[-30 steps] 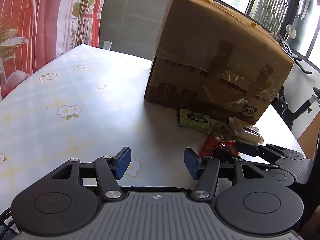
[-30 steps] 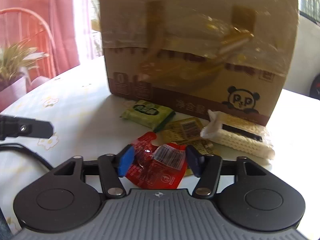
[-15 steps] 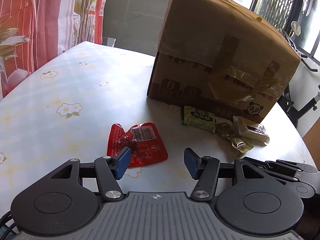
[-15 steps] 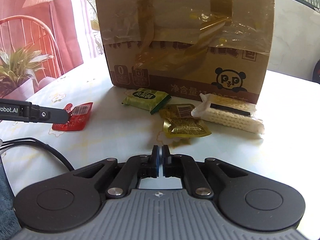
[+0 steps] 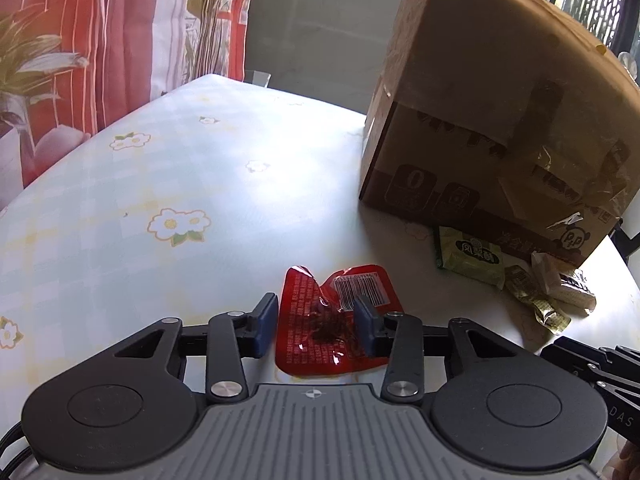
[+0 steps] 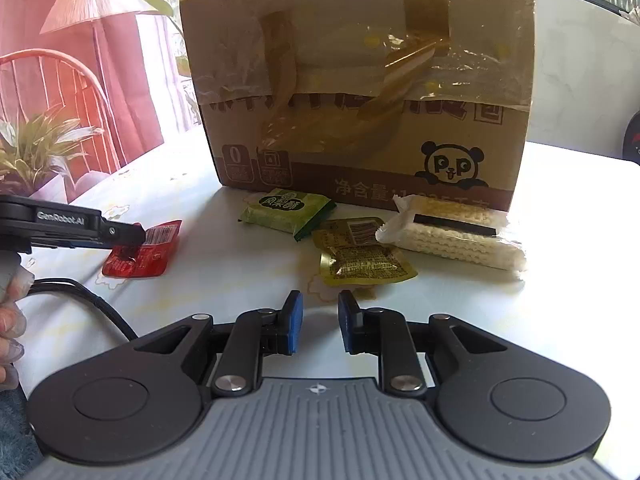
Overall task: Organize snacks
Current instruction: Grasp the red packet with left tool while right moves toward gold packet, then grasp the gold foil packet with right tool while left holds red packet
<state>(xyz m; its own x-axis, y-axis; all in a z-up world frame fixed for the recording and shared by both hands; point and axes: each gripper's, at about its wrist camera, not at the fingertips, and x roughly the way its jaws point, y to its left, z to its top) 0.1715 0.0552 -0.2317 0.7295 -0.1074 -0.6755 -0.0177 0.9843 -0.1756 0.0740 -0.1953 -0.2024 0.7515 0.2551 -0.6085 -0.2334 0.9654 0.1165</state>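
Your right hand-held gripper [image 6: 319, 320] let go and is a bit apart, empty. Your left hand-held gripper [image 5: 316, 316] is now closing around the red packet [image 5: 304, 346].

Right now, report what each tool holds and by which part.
Left tool is closing across the middle of the red packet, which lies on the table; not firmly gripped yet. Right tool is open, holding nothing.
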